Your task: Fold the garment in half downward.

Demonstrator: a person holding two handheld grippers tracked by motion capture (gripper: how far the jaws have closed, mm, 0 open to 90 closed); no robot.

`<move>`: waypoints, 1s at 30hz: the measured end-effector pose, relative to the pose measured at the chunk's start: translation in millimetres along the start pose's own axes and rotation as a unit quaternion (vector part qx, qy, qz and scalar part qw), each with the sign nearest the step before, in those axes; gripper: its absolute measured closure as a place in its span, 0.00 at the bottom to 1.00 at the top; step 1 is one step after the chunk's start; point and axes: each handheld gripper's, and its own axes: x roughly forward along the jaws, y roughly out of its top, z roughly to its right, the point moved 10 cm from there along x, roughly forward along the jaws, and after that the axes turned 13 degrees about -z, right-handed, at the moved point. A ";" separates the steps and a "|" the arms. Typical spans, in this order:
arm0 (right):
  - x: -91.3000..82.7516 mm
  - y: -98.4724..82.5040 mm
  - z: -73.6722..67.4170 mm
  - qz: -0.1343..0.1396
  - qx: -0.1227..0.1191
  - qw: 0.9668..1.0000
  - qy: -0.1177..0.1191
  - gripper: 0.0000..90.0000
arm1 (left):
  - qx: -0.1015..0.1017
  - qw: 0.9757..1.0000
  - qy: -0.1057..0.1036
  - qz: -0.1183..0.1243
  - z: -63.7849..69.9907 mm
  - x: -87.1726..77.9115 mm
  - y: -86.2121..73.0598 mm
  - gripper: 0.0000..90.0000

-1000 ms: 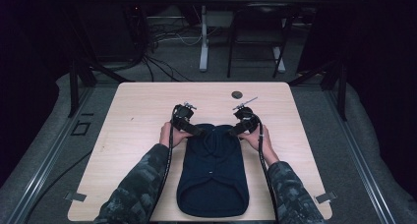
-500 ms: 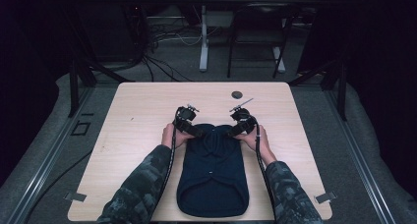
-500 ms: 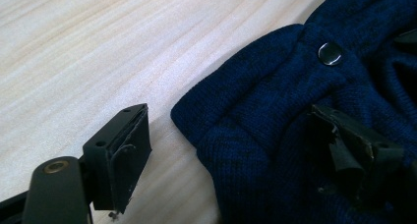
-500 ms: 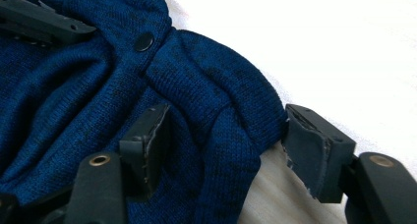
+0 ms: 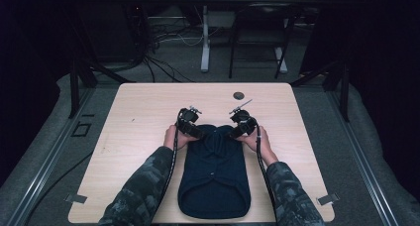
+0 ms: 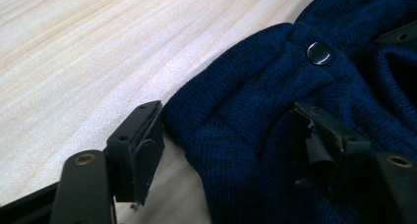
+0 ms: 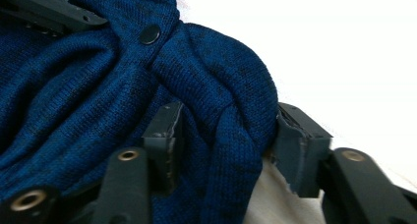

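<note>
Navy knit garment [image 5: 214,179] found flat on table [image 5: 138,112], long axis toward person, far corners bunched. Left tool [image 6: 223,138] part-open, jaws just closing, astride left corner, outer pad clear of cloth. Right tool [image 7: 223,140] likewise closing, pads touching right fold. Snap button [image 6: 319,53] noted in gripper views.

The pale wooden surface [image 5: 138,117] lay bare to the left, right and far side of the dark blue knitted garment [image 5: 214,181], giving open passage there. A small dark round disc [image 5: 239,95] near the far edge was the one obstacle, well apart from the garment.
</note>
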 end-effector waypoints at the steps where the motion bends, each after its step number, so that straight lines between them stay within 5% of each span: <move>1: -0.6 -1.0 -0.3 -0.006 -0.004 1.000 0.000 0.56 | 0.000 1.000 0.000 0.000 0.0 0.0 0.0 0.36; 11: 0.9 1.2 -6.1 0.015 0.009 0.999 0.029 0.69 | 0.005 1.000 -0.007 0.005 4.4 -0.9 1.3 0.52; 22: 0.1 -0.2 -5.0 0.007 0.000 1.000 0.025 0.74 | 0.000 0.999 -0.033 0.018 7.3 -1.4 1.1 0.71; 30: -0.9 0.0 -5.6 0.010 0.001 1.000 0.027 0.76 | 0.003 0.999 -0.032 0.018 7.4 -3.1 1.4 0.74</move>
